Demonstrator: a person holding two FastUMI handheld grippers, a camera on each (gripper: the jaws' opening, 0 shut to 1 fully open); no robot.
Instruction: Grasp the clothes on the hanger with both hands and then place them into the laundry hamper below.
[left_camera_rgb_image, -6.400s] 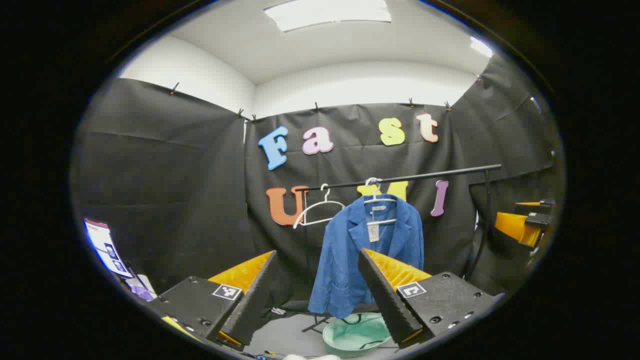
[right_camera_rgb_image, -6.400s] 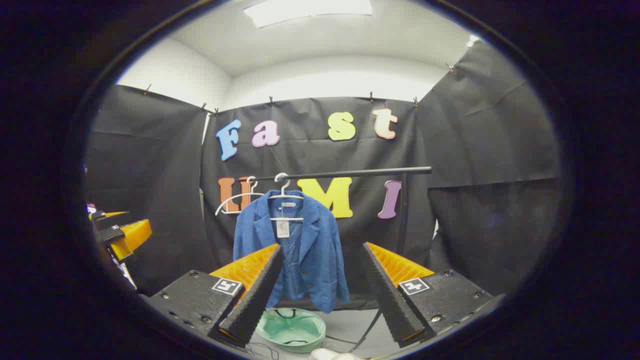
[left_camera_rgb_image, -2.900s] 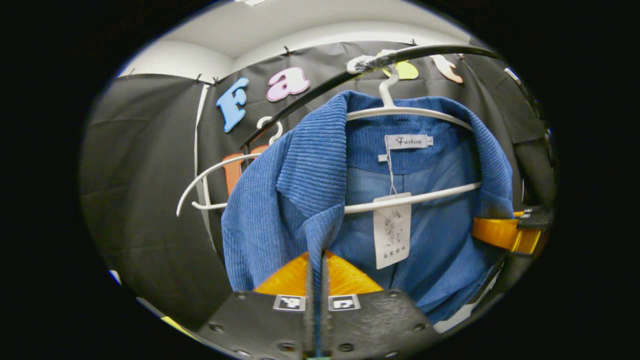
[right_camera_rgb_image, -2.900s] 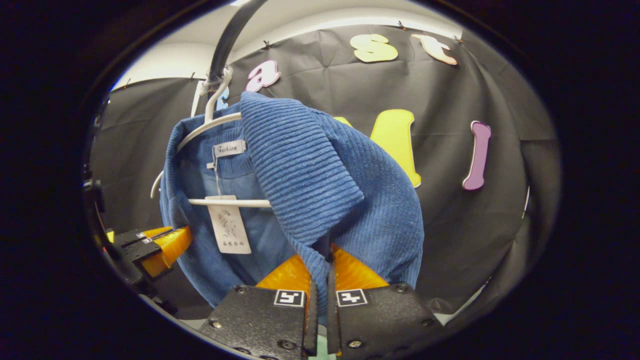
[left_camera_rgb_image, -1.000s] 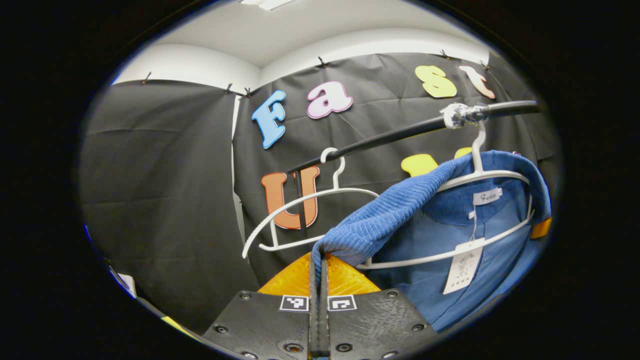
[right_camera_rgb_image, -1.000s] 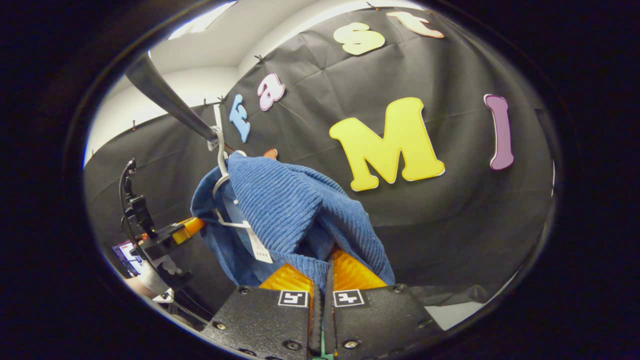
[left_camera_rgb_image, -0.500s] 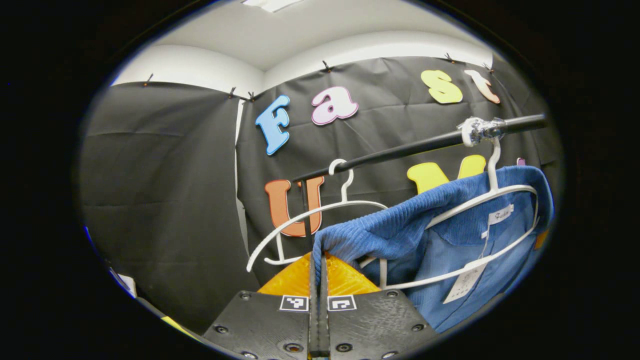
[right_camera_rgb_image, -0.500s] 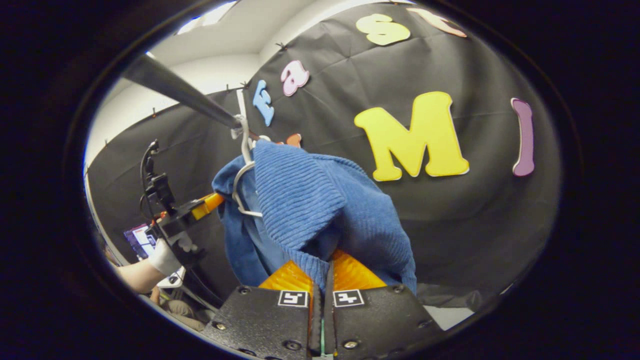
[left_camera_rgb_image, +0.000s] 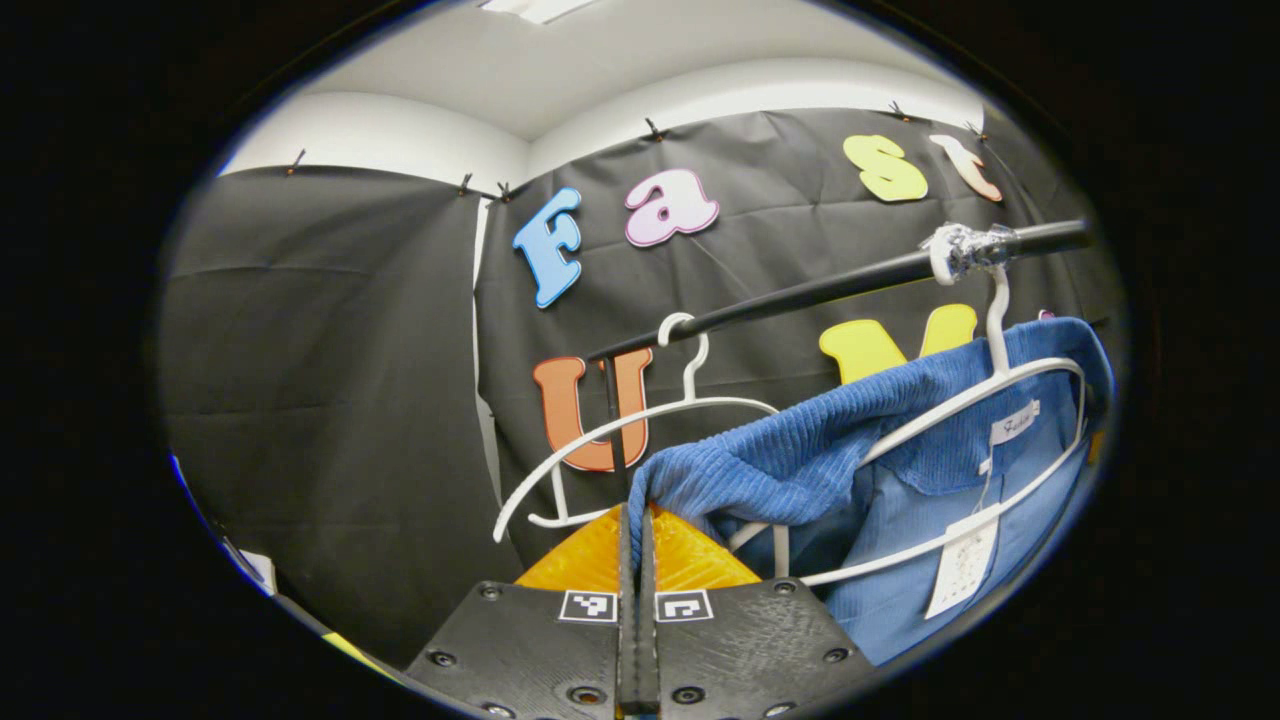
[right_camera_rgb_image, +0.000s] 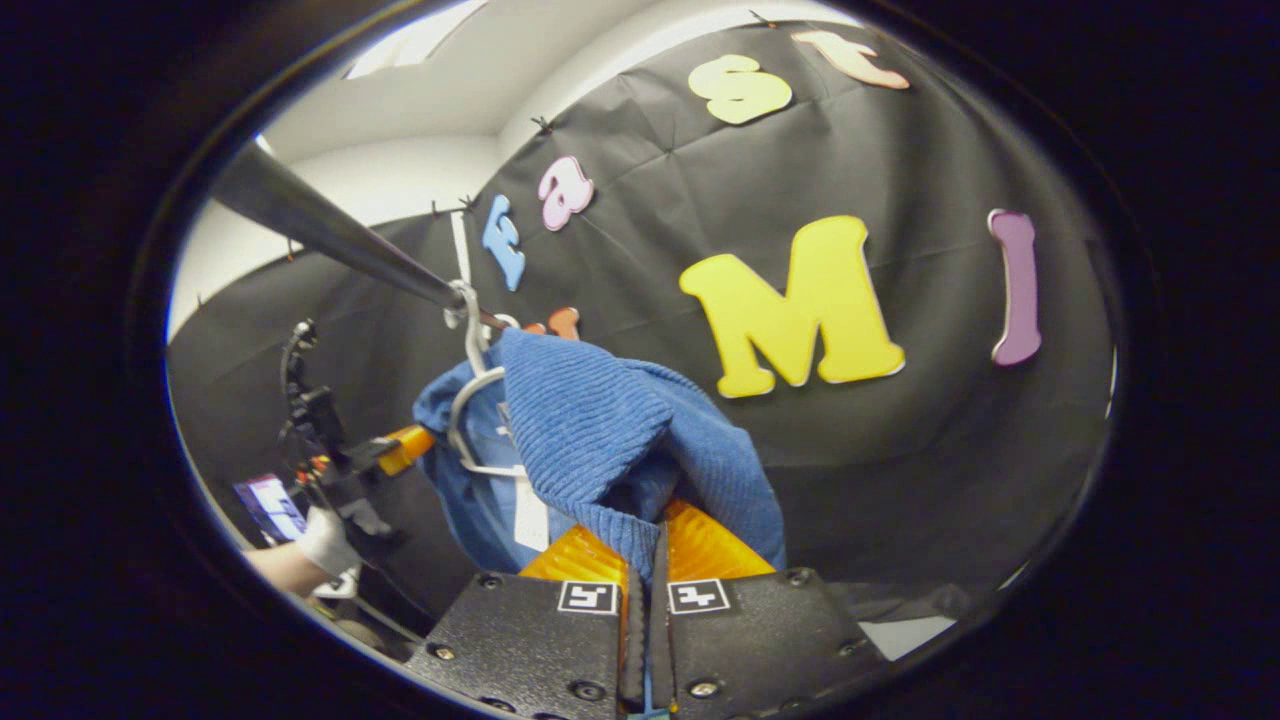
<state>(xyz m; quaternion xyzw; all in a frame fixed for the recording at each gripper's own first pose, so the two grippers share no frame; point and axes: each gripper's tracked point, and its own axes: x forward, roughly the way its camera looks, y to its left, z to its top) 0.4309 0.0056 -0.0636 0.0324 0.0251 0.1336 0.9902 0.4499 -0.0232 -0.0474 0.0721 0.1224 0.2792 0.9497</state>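
We see both the left gripper and right gripper pinched on the blue ribbed corduroy jacket, which hangs on a white plastic hanger under the black rail. The right gripper view adds a gloved hand, seemingly holding the other gripper.

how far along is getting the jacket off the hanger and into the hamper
Done: the left gripper and right gripper are both shut on the blue jacket. In hand: pulling it off the white hanger, which hangs on the rail. Left: freeing it and lowering it into the hamper.
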